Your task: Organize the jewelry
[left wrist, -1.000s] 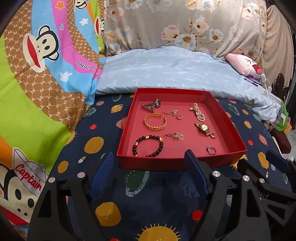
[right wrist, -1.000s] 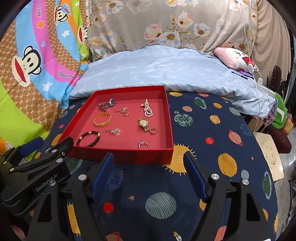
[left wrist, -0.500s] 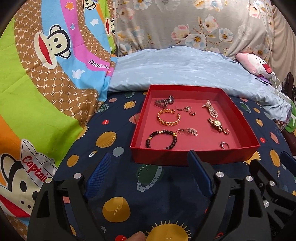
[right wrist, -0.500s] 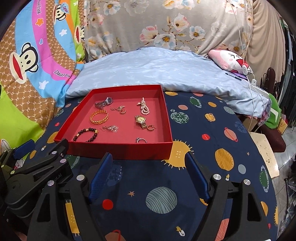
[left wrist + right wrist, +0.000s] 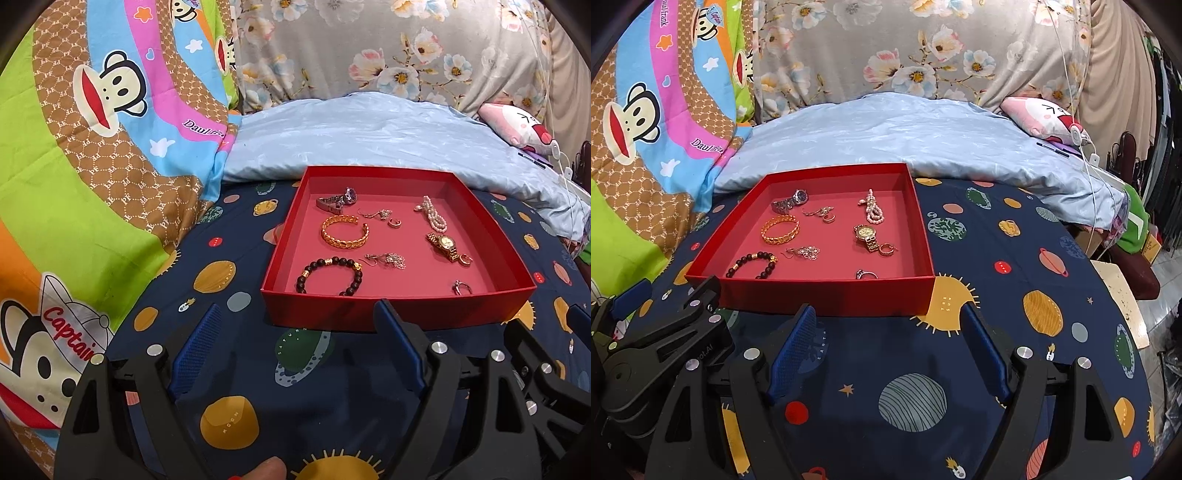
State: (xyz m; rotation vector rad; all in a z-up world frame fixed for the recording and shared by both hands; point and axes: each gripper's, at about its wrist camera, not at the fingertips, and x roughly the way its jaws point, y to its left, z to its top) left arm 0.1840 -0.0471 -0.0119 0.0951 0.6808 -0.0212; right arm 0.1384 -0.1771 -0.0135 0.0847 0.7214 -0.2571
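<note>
A shallow red cardboard tray sits on a navy planet-print bedsheet, its far edge close to a pale blue pillow. Inside lie the pieces of jewelry, spread apart on the tray floor: a silver wristwatch in the far left corner, a gold chain-link cuff bracelet just in front of it, and a dark beaded bracelet with gold beads by the near left corner. A pearl strand lies toward the far right, a gold wristwatch sits before it with a small gold hoop touching its band, and a silver ring rests near the near right corner. Small earrings occupy the middle. The left gripper and right gripper hover side by side over the sheet just short of the tray's near edge, each with its blue-padded jaws spread wide and nothing held.
</note>
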